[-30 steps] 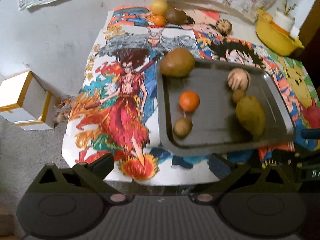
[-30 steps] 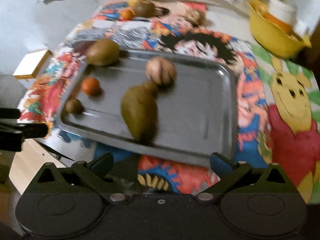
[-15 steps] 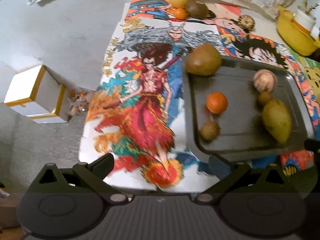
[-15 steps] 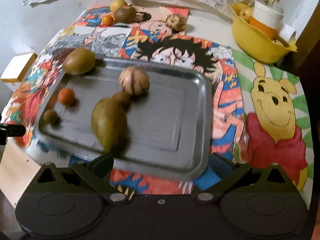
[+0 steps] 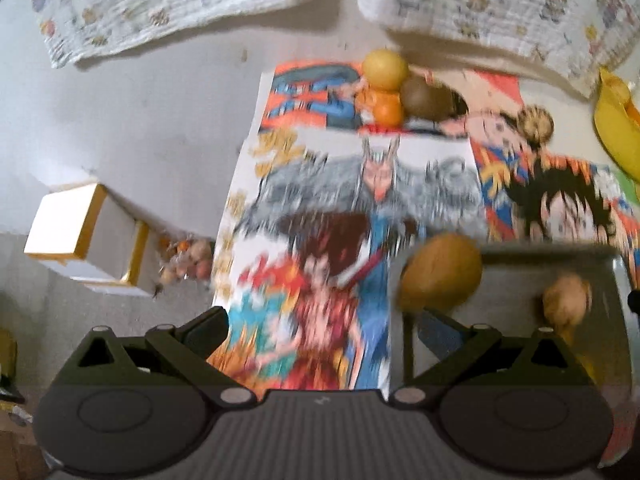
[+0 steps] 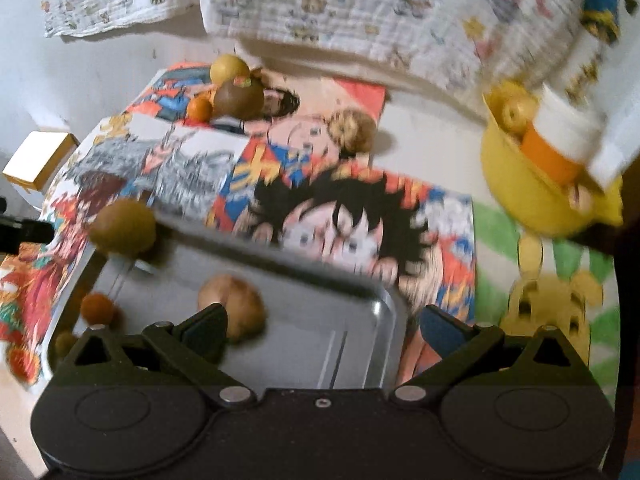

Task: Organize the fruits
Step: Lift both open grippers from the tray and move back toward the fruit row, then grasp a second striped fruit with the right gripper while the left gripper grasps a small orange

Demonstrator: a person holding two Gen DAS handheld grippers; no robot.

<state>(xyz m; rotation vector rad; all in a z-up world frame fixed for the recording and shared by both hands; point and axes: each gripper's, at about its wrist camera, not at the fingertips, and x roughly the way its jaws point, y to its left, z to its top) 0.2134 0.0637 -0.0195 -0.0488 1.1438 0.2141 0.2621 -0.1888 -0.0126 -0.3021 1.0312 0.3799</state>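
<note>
Fruits lie in two places: some on a grey metal tray [image 6: 352, 336] close under both grippers, the others at the far end of the desk. The right gripper [image 6: 320, 330] is spread wide and holds nothing; its left finger [image 6: 204, 330] covers part of a pale ribbed fruit [image 6: 236, 304] on the tray. A small orange [image 6: 97, 307] and a big brown-green fruit [image 6: 122, 226] sit near the left side of the tray. The left gripper [image 5: 320, 330] is also spread and empty, above the cartoon poster [image 5: 360, 208] beside the left edge of the tray.

Farther away, a yellow round fruit [image 6: 229, 69], a brown fruit with a small sticker [image 6: 239, 98] and a second small orange [image 6: 199, 109] touch each other at the far edge of the poster. The print on the sticker is too blurred to read. A ribbed tan fruit [image 6: 352, 128] lies alone to their right. A yellow bowl [image 6: 516, 184] with a white and orange cup [image 6: 560, 142] stands at the right side, and white-and-gold boxes [image 5: 86, 240] lie left of the desk.

Compared with half a second ago, both cameras are lower and more forward, so the near half of the tray is now hidden behind the grippers. The long green-yellow fruit seen earlier is out of sight. Both views are smeared by motion.
</note>
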